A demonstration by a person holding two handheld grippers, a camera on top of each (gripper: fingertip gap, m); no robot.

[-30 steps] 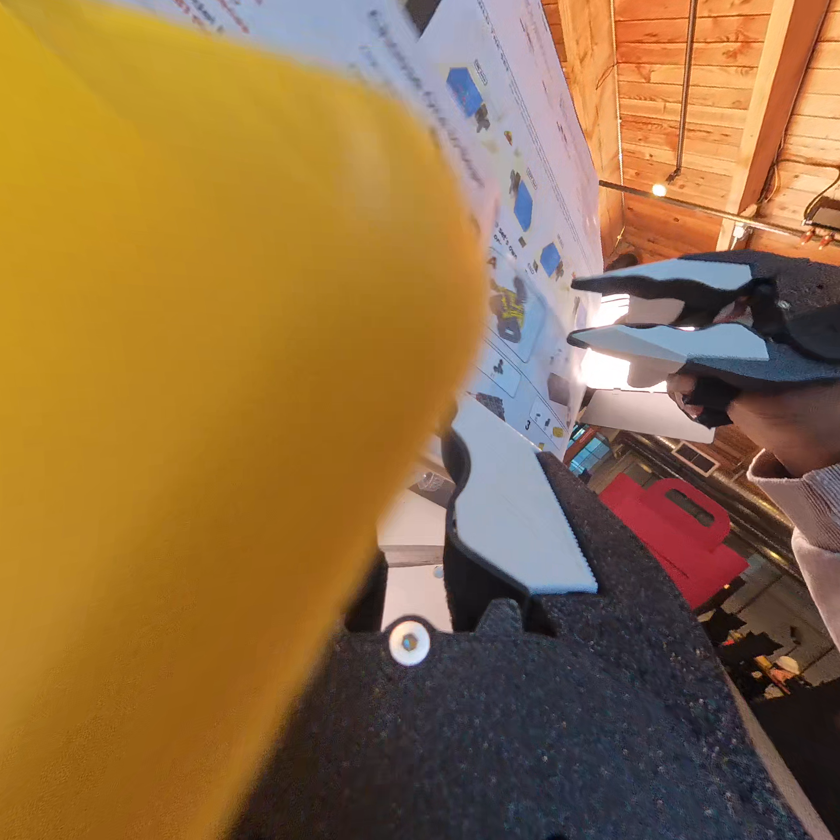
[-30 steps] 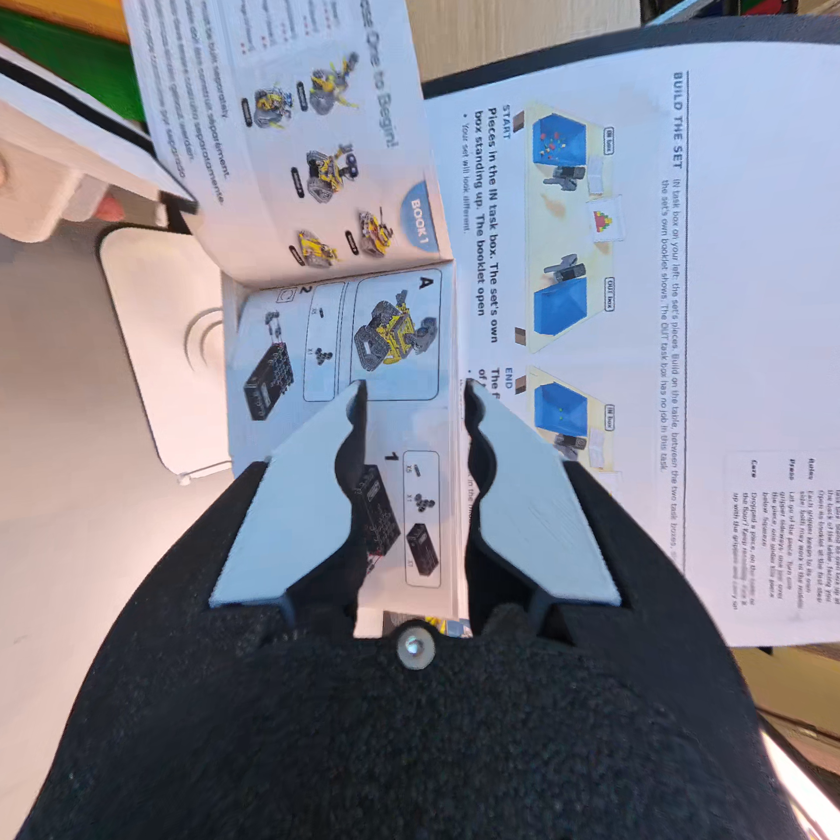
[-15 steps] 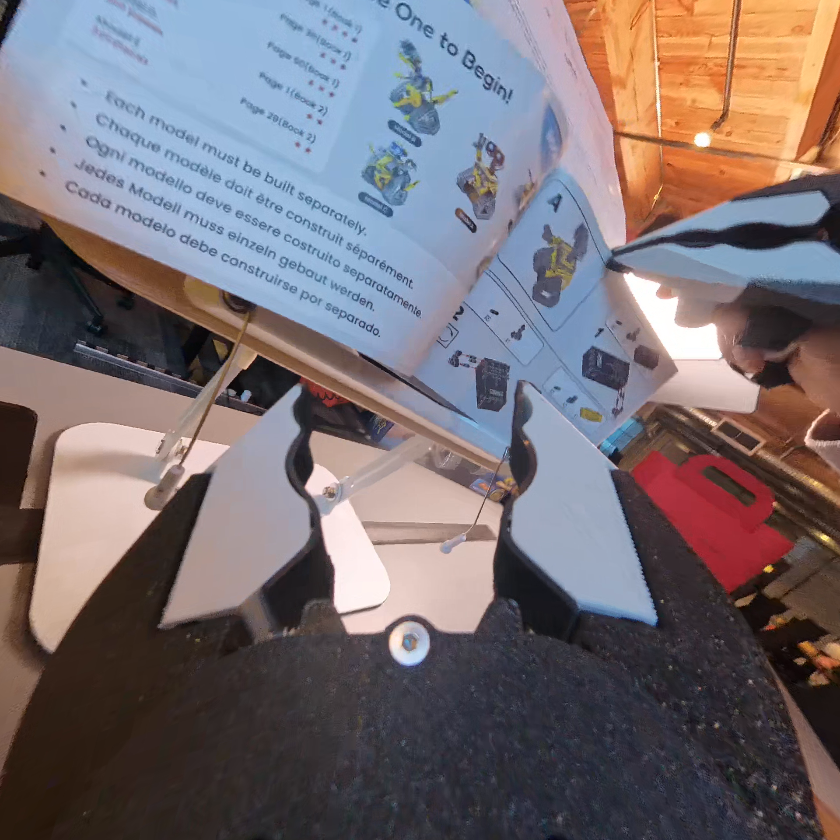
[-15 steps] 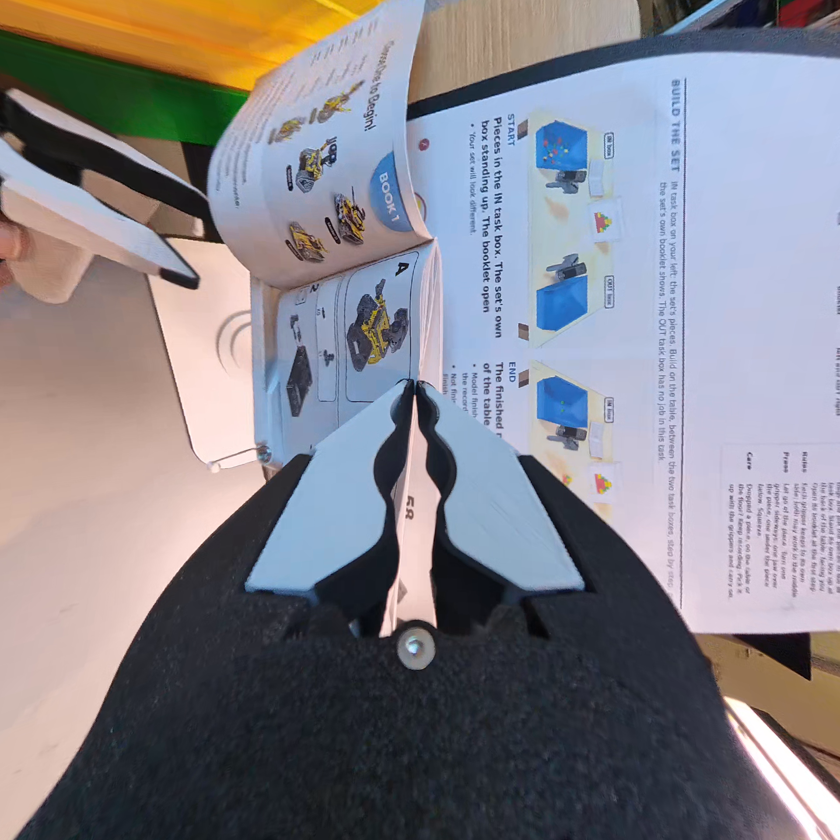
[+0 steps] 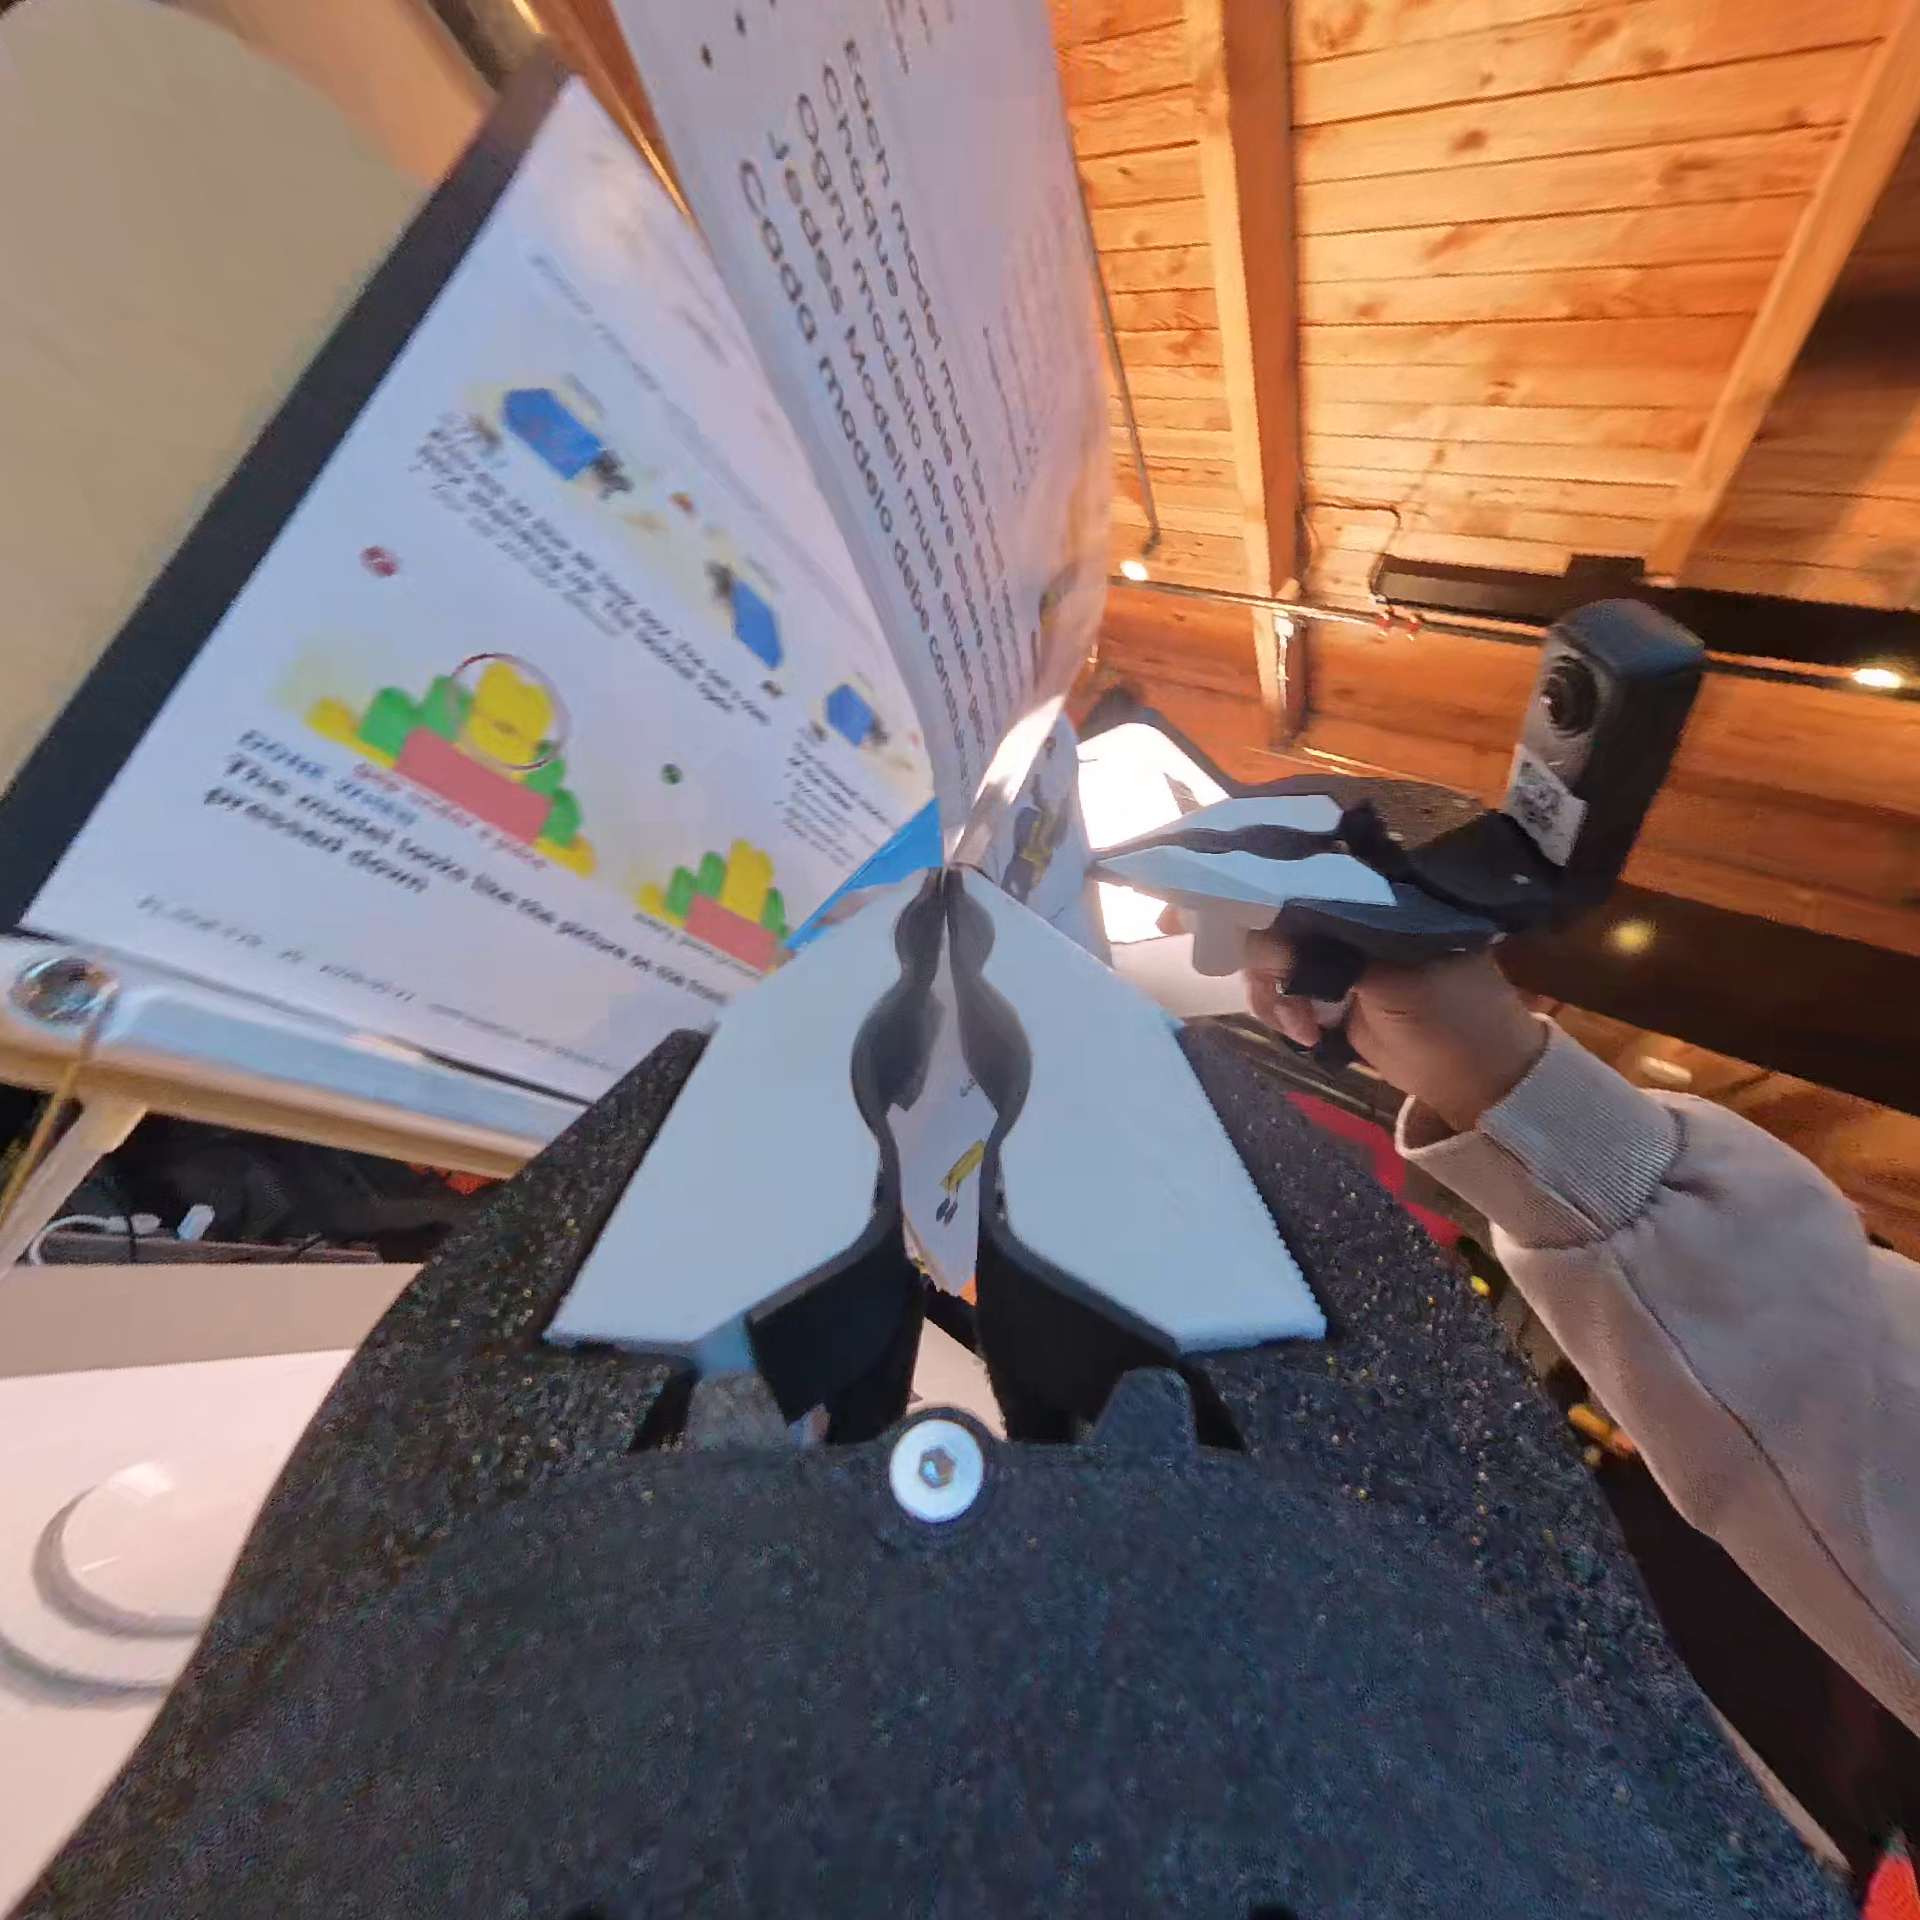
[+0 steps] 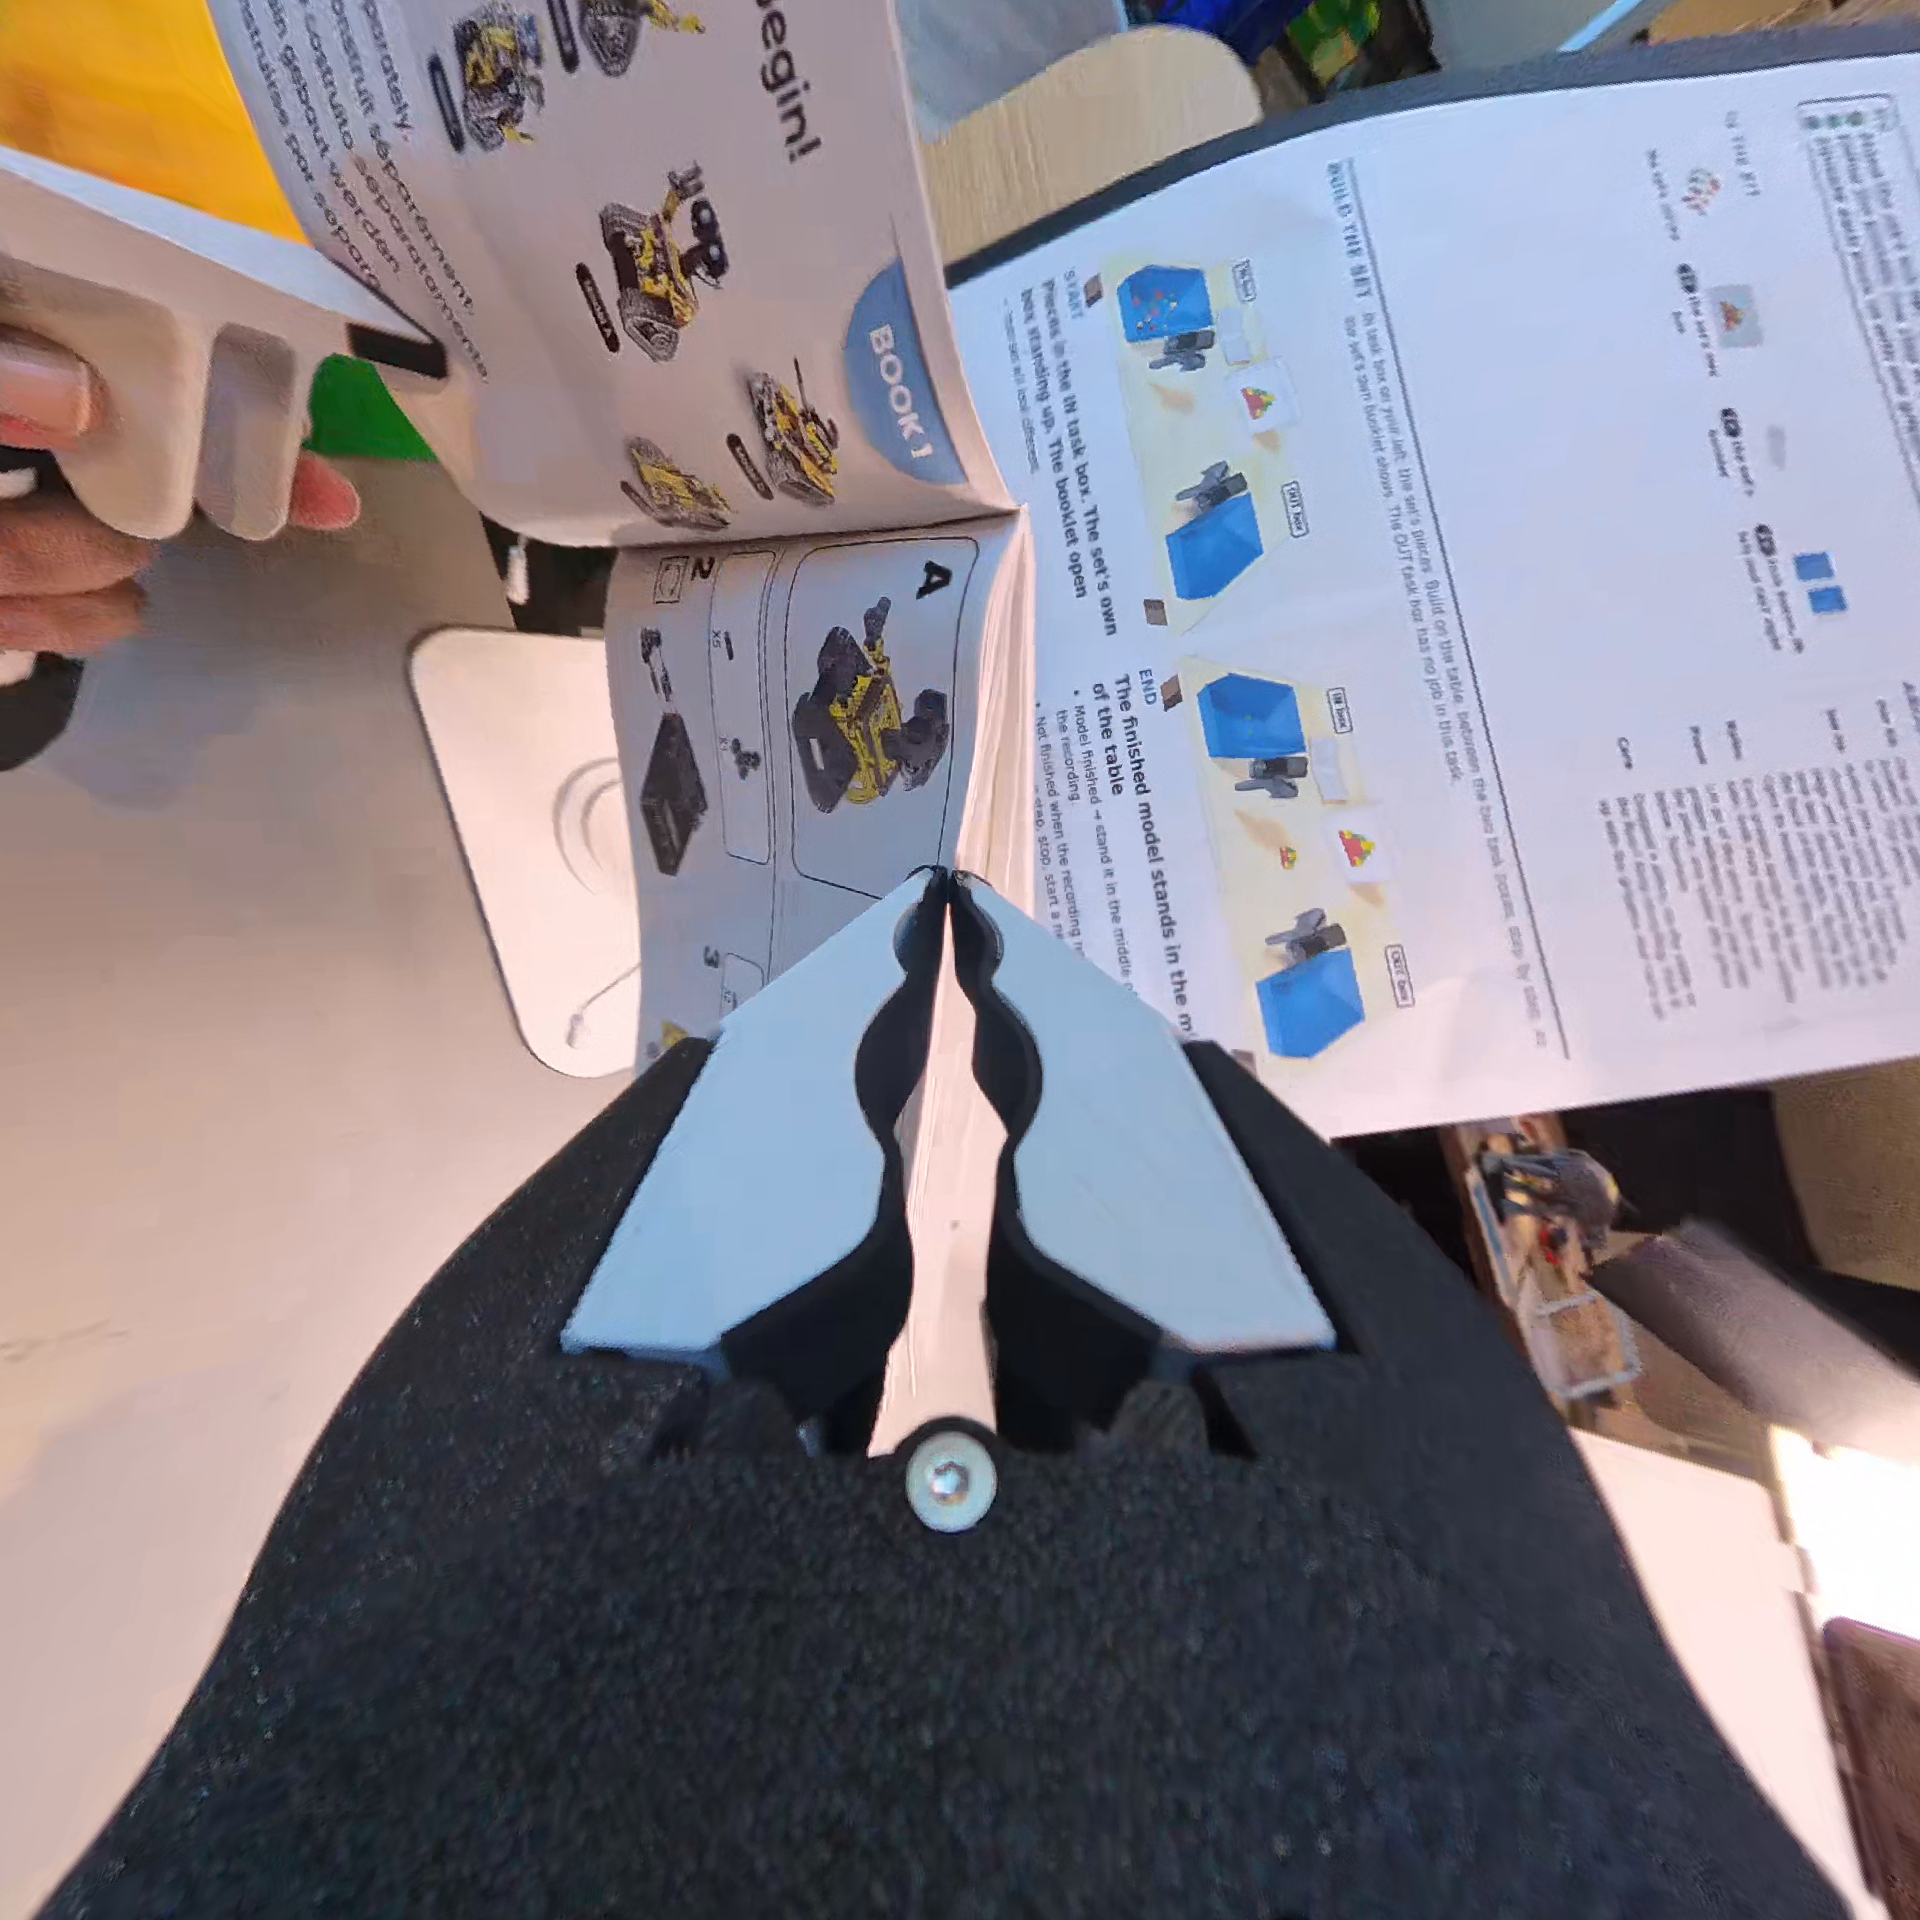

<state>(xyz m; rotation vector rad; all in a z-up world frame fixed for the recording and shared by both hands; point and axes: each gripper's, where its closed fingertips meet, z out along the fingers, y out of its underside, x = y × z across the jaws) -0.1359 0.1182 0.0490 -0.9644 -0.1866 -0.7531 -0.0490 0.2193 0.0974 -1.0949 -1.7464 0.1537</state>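
An open building-instruction booklet (image 6: 810, 727) stands on a white stand. My right gripper (image 6: 948, 878) is shut on the edge of the booklet's right-hand stack of pages. It also shows in the left wrist view (image 5: 1107, 862), held by a hand in a beige sleeve. My left gripper (image 5: 943, 883) is shut on the lower edge of the booklet's turned front leaf (image 5: 935, 312), and paper shows between its fingers. In the right wrist view the left gripper (image 6: 395, 348) meets that leaf (image 6: 644, 260) at the upper left.
A large printed instruction sheet (image 6: 1455, 623) on a dark board stands behind the booklet and also shows in the left wrist view (image 5: 520, 623). The stand's white base (image 6: 499, 790) rests on the pale table. A yellow and green box (image 6: 104, 125) is at the far left. Wooden walls (image 5: 1507, 312) are beyond. My hands' fingertips stand some 15 centimeters from each other.
My left gripper was open below the booklet half a second ago and has now shut on the front leaf. My right gripper shut on the page stack earlier and stays shut on it.
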